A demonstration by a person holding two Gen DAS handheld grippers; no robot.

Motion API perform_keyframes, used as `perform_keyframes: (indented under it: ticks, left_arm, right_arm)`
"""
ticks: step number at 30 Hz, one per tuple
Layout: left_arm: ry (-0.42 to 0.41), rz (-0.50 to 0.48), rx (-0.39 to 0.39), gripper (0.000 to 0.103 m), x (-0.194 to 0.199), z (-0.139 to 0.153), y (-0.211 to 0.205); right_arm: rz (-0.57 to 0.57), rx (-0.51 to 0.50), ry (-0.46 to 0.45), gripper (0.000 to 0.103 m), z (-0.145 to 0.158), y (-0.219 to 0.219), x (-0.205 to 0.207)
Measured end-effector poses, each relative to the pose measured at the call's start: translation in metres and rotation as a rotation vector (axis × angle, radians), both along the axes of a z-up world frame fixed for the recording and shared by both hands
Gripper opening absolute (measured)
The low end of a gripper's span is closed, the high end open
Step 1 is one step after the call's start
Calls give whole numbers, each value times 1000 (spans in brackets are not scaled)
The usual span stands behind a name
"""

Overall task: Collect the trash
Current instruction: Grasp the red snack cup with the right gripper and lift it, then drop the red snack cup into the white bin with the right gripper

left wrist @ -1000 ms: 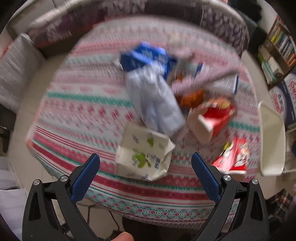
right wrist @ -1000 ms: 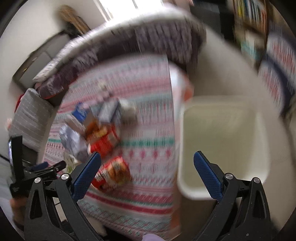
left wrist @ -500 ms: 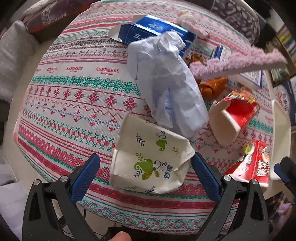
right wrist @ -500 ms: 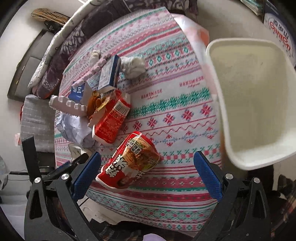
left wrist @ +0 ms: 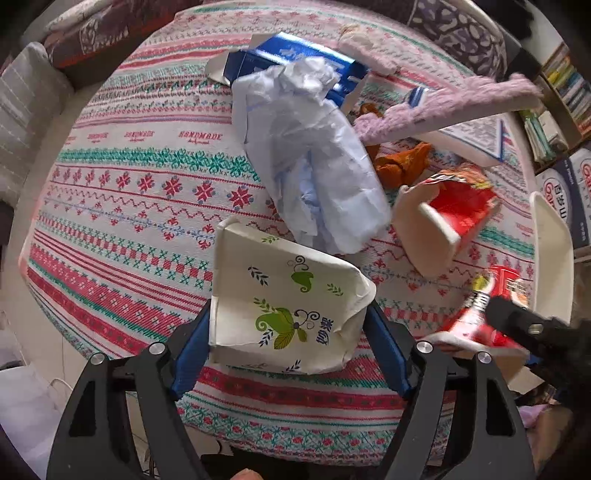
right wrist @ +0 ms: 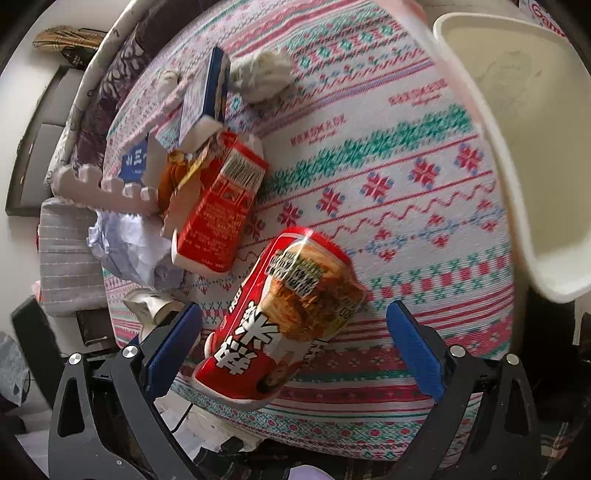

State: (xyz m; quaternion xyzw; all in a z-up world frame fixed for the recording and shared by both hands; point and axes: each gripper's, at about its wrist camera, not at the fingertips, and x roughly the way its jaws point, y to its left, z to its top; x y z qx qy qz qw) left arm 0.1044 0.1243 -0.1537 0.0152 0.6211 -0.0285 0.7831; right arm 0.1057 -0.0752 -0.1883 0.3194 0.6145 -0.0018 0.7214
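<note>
A white tissue pack with green leaf print (left wrist: 288,306) lies near the table's front edge. My left gripper (left wrist: 291,354) is open with its blue fingers on either side of the pack's near end. A red instant-noodle cup (right wrist: 284,314) lies on its side; my right gripper (right wrist: 295,350) is open around its near end. The cup also shows in the left wrist view (left wrist: 491,306). Behind lie crumpled pale-blue paper (left wrist: 314,166), a red carton (right wrist: 218,210), a blue box (left wrist: 295,62) and a crumpled tissue (right wrist: 264,75).
A cream waste bin (right wrist: 524,122) stands off the table's right edge, also in the left wrist view (left wrist: 554,258). A pink foam strip (left wrist: 443,110) and an orange wrapper (left wrist: 399,162) lie in the pile. A sofa (left wrist: 92,29) is behind the table, shelves (left wrist: 565,92) far right.
Both grippers have moved in closer. The left fingers now flank the tissue pack and have narrowed. The right fingers now straddle the noodle cup.
</note>
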Motion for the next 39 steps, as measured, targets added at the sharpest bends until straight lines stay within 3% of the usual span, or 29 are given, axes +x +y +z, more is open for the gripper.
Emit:
perform_keyframes:
  ticks: [3,6,9,11,16,28,39]
  left_arm:
    - [-40,10,-20,76,-11,21,1]
    - [-76,49,-63,76,-17,40,14]
    - [-113,98,-115,76,-25,61,29]
    - [-129,119,-135,76,-5,67,33]
    - [-197,160,-178,76,17,78,32]
    - [-345,146,-229,76,10,108,11]
    - [-495,93,-218,76,0,136,-29]
  right_arm:
    - [55,-34,-13,76,0,10,2]
    - [78,-56,-44,67,5,13,3]
    - [120,-80,-98,47,18,18,5]
    - [143,-104,-136,37,27,19,5]
    - [150,-125,-219,34,49,7,6]
    - [116,-200,-413,34,100,-24,-21]
    - [69,-384,-525,35,128,-55,-31]
